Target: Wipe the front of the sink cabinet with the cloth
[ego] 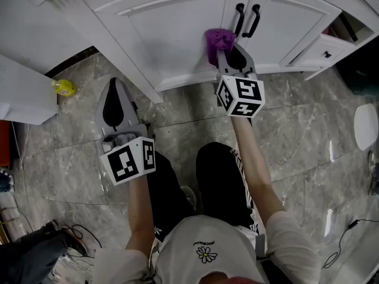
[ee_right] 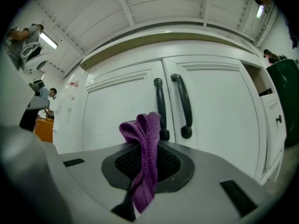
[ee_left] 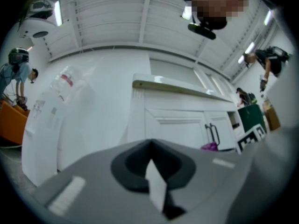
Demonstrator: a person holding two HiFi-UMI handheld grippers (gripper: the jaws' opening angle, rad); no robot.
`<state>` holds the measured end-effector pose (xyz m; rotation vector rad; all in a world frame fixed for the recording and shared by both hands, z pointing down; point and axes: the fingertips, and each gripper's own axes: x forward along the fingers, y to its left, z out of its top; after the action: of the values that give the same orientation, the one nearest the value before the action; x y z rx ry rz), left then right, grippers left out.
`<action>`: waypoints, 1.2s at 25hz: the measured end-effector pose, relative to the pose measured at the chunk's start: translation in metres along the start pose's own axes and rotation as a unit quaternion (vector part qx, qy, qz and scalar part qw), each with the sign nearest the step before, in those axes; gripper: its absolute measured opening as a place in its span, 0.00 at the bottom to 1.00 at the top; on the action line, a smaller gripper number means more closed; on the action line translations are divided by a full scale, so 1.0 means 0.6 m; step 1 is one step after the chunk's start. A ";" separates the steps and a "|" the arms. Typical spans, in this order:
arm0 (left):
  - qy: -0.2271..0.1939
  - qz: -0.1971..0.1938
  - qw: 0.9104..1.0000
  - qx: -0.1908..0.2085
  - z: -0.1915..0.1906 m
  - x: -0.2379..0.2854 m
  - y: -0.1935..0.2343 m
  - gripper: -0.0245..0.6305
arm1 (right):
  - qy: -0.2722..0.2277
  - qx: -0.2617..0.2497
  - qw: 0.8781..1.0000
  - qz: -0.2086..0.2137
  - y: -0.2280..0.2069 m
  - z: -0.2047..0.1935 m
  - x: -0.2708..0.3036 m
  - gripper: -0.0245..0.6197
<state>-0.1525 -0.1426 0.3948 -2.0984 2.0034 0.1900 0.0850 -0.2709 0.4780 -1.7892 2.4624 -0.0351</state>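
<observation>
The white sink cabinet (ego: 172, 22) fills the top of the head view, with two black handles (ego: 247, 19) where its doors meet. My right gripper (ego: 227, 51) is shut on a purple cloth (ego: 218, 39), which is bunched against the lower part of the left door just below the handles. In the right gripper view the cloth (ee_right: 142, 148) hangs folded between the jaws of that gripper (ee_right: 145, 164), in front of the handles (ee_right: 172, 106). My left gripper (ego: 114, 87) is shut and holds nothing, low over the floor left of the cabinet corner. In its own view the left gripper (ee_left: 150, 146) faces the cabinet (ee_left: 173, 125).
A yellow object (ego: 64, 87) lies on the marble floor at the left. An open drawer section (ego: 331, 46) stands right of the doors. A white round thing (ego: 366, 126) sits at the right edge. My knees are just behind the grippers. People stand far off in the room.
</observation>
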 end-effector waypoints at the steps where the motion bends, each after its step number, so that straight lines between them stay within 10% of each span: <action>1: 0.000 0.000 1.000 0.000 0.000 0.001 -0.002 0.04 | 0.000 -0.001 1.000 -0.007 -0.011 0.000 -0.005 0.12; 16: 0.001 0.003 1.000 -0.003 -0.001 0.000 0.003 0.04 | -0.002 0.003 1.000 -0.023 -0.033 -0.001 -0.029 0.12; 30: 0.002 0.023 1.000 -0.017 -0.017 -0.026 0.058 0.04 | 0.008 0.081 0.976 0.203 0.309 -0.061 0.013 0.12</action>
<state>-0.1891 -0.1313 0.4059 -2.0765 2.0656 0.2289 -0.0966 -0.2222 0.4996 -1.2024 2.6958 -0.2120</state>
